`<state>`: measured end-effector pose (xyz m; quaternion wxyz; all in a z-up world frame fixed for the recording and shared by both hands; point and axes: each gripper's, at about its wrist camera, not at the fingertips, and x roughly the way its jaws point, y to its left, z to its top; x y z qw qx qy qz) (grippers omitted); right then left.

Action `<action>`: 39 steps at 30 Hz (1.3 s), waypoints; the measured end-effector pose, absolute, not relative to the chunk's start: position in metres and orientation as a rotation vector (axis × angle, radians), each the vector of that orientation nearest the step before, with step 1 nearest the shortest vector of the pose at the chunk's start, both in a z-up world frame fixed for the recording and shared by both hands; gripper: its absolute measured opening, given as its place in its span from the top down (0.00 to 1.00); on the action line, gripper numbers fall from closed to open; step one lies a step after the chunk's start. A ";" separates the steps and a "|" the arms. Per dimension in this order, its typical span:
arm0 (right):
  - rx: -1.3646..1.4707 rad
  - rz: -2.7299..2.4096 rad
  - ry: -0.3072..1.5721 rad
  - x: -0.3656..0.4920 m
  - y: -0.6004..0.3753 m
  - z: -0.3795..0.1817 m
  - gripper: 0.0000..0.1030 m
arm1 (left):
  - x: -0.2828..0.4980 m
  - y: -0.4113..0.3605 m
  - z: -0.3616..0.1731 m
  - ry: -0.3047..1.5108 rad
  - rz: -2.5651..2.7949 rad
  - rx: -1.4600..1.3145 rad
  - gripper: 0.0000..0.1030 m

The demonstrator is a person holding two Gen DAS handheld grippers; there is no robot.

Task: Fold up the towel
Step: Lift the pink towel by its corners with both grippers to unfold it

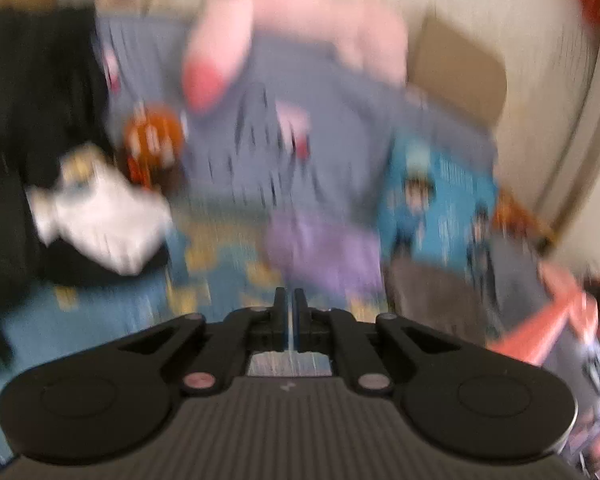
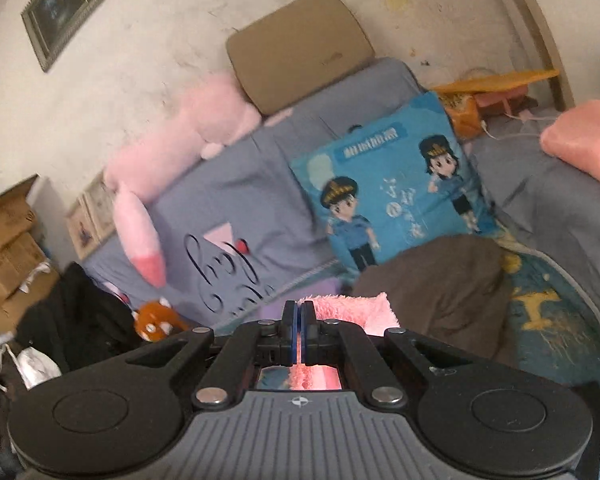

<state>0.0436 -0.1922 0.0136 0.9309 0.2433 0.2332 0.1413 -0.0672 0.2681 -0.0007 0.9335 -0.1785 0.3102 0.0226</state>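
left wrist: super blurry for us, left gripper (image 1: 288,300) has its jaws pressed together with nothing between them, purple cloth (image 1: 320,248) just ahead | right wrist: we see the right gripper (image 2: 298,314) with jaws closed, pinching the pink towel (image 2: 354,312), which lies beside a brown cloth (image 2: 440,280) below the blue cartoon cushion (image 2: 392,184)

Fluffy pink cloth towel (image 2: 356,312); matt black plastic gripper (image 2: 299,312).

Blue patterned bed (image 2: 540,304) carrying brown cloth (image 2: 440,280), pink towel (image 2: 352,312) touching cloth's left edge, blue cushion (image 2: 392,188) propped behind cloth.
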 end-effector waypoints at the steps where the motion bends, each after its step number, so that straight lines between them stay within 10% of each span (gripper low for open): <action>1: 0.505 0.287 0.483 0.041 -0.194 0.010 0.98 | -0.066 0.262 -0.024 0.708 0.020 -0.402 0.98; 5: 0.512 0.280 0.490 0.032 -0.197 0.006 0.98 | -0.058 0.259 -0.102 0.897 -0.022 -0.586 0.90; 13: 0.530 0.304 0.410 0.008 -0.206 0.031 0.98 | -0.040 0.266 -0.172 0.968 -0.005 -0.855 0.15; 33: 0.525 0.337 0.374 -0.008 -0.207 0.045 0.98 | -0.002 0.284 -0.258 0.893 0.099 -1.345 0.17; 39: 0.528 0.339 0.380 -0.006 -0.206 0.043 0.98 | 0.008 0.289 -0.269 0.886 0.111 -1.395 0.46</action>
